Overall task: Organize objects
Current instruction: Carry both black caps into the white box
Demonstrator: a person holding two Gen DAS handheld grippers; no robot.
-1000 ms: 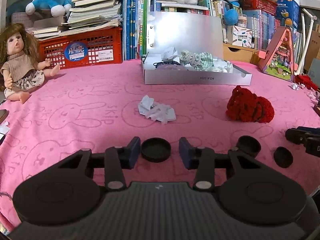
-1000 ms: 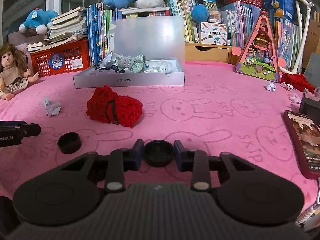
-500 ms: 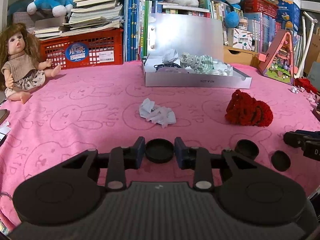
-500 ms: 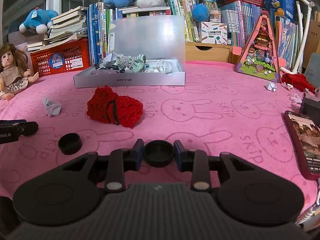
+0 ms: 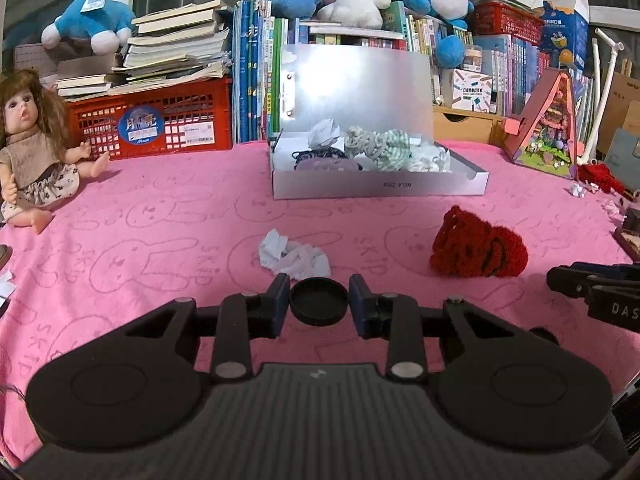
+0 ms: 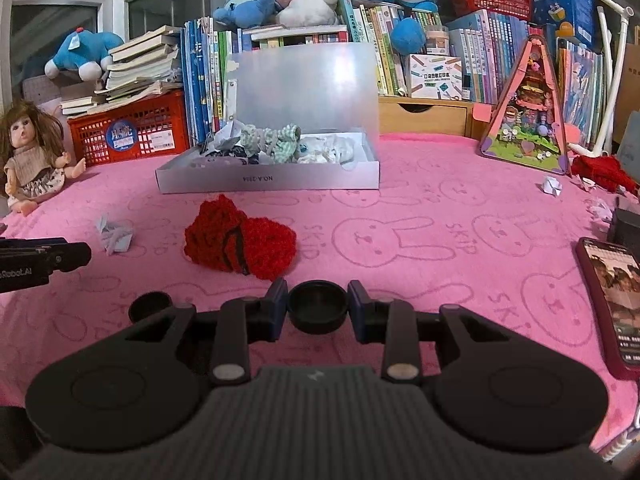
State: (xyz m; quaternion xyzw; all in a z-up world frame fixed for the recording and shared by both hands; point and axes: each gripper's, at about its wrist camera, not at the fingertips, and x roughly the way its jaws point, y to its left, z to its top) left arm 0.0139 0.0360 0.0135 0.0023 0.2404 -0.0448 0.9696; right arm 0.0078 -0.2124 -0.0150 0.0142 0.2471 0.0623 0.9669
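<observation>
The phone [image 6: 612,300] is cut off by the right edge.

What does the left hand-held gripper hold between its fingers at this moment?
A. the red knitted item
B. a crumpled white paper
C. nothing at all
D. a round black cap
D: in the left wrist view the left hand-held gripper is shut on a round black cap, while the crumpled white paper and the red knitted item lie apart on the pink cloth.
</observation>
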